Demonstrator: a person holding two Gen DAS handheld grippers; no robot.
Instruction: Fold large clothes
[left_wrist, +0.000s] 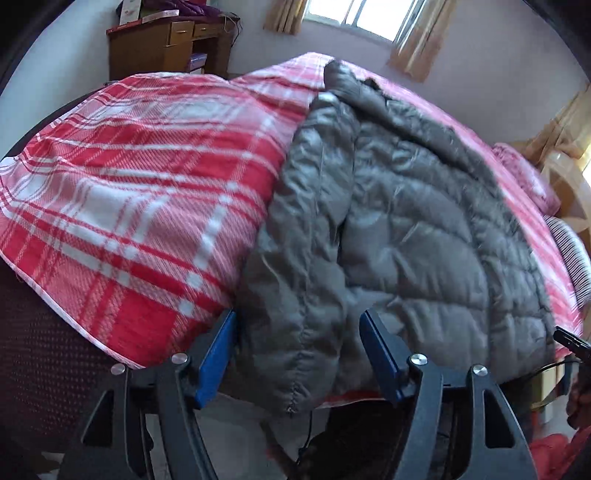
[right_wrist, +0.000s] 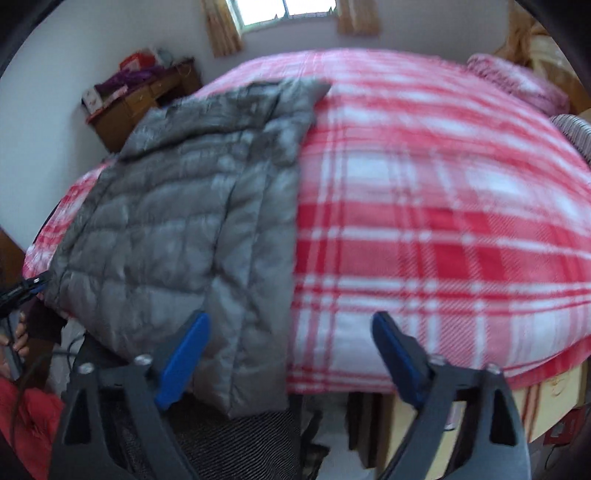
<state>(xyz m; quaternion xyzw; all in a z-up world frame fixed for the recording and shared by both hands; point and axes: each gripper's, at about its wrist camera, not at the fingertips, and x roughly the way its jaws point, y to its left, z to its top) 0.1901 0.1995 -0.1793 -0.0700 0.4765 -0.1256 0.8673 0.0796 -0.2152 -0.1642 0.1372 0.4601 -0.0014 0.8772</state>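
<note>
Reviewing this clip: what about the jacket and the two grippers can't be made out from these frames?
- Grey jacket, left wrist view: the hem hangs over the bed edge, behind the left gripper.
- Right wrist view: motion blur smears the plaid blanket.
- Right gripper: contact with the jacket unclear.

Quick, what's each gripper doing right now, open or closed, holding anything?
Left gripper: open, holding nothing; its fingers straddle the grey quilted puffer jacket's hanging hem.
Right gripper: open, empty, at the jacket's near corner.
</note>
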